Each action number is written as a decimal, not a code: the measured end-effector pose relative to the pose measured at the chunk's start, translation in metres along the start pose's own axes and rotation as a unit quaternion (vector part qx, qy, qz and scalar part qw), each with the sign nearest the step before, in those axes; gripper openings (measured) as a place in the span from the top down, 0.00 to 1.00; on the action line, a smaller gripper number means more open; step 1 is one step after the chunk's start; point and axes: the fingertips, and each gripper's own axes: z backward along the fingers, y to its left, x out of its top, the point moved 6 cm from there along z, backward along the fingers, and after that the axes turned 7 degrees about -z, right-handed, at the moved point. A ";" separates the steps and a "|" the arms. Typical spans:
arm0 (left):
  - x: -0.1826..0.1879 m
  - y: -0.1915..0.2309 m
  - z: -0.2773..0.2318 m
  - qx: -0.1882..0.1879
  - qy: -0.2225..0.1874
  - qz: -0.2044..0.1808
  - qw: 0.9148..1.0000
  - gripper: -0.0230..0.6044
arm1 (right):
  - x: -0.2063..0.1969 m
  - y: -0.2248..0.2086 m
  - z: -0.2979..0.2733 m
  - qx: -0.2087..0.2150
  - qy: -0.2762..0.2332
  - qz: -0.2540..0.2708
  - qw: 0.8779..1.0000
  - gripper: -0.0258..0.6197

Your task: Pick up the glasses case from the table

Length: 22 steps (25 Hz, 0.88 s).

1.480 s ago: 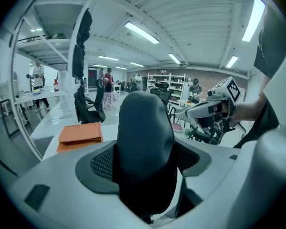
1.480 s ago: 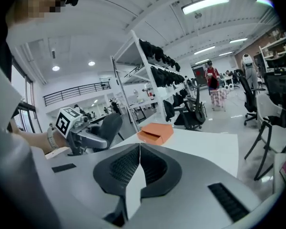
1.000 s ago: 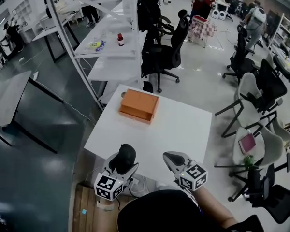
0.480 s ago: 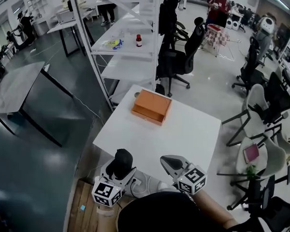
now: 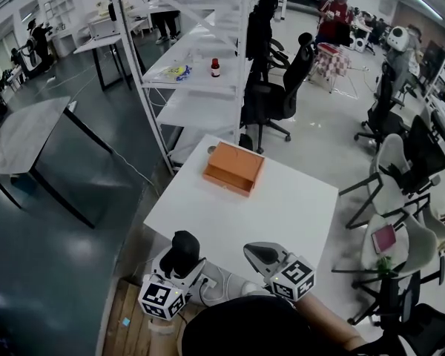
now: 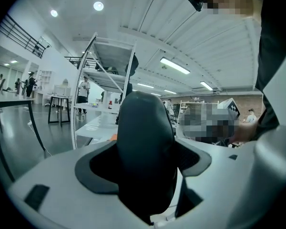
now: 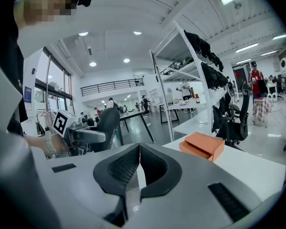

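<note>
Left claw (image 5: pixel 182 261) clamps the dark glasses case (image 6: pixel 145 147) between its jaws; right claw (image 7: pixel 137 166) pressed together, empty.

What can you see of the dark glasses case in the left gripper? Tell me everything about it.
The glasses case is a dark, near-black oblong shell with rounded ends and a smooth, matte surface, probably hard plastic or leatherette. It looks closed. It stands lengthwise between the jaws of the left gripper, which clamp it from both sides, and its rounded end sticks out well past them. In the head view it is held at the near edge of the white table. Only the jaws appear to touch it.
</note>
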 end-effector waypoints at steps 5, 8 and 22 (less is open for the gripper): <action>-0.001 -0.002 0.003 -0.005 0.000 -0.003 1.000 0.38 | -0.002 0.006 0.002 -0.008 0.005 0.010 1.000 0.92; -0.002 -0.003 0.007 -0.003 -0.004 0.001 1.000 0.38 | -0.006 0.007 0.006 -0.012 0.007 0.008 1.000 0.92; -0.019 -0.014 0.021 -0.006 -0.001 0.008 1.000 0.38 | -0.022 0.016 0.017 -0.026 0.009 0.004 1.000 0.92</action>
